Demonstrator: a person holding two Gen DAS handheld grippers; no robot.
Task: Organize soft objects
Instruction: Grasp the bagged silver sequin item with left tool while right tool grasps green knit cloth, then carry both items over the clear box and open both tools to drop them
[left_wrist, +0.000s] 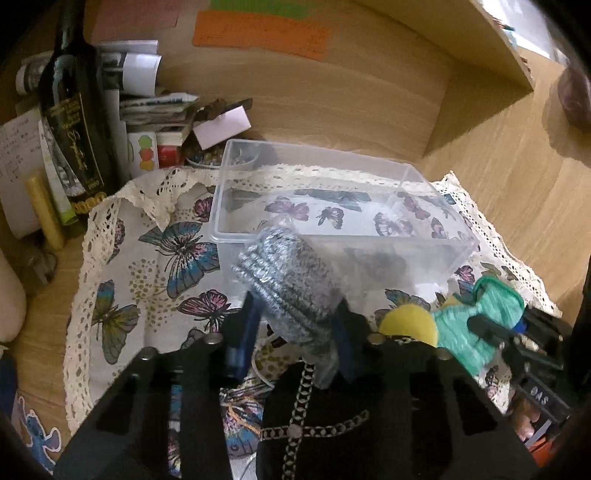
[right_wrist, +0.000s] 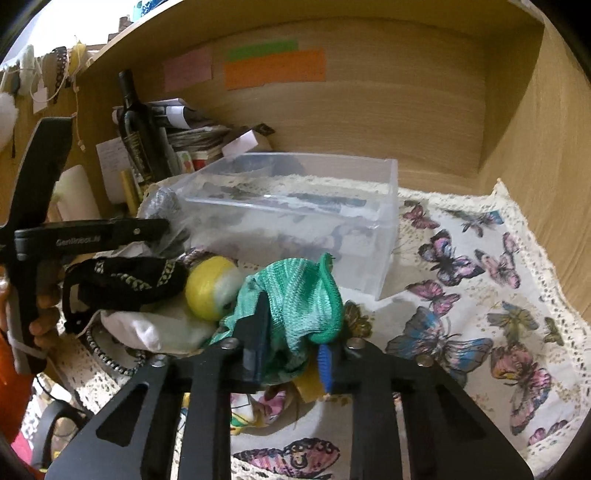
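1. A bottle (left_wrist: 70, 122) is seen at 10 o'clock in the left wrist view, beside stacked papers (left_wrist: 147, 99).
2. A grey scourer (left_wrist: 288, 284) in clear wrap is pinched by the jaws of the left gripper (left_wrist: 295, 325), just at the near wall of the clear box (left_wrist: 332, 206).
3. A black pouch (right_wrist: 125, 280) and a yellow ball (right_wrist: 210, 288) lie at 9 o'clock in the right wrist view.
4. A green cloth (right_wrist: 295, 302) is pinched by the jaws of the right gripper (right_wrist: 291, 347), over the butterfly cloth (right_wrist: 480, 314).
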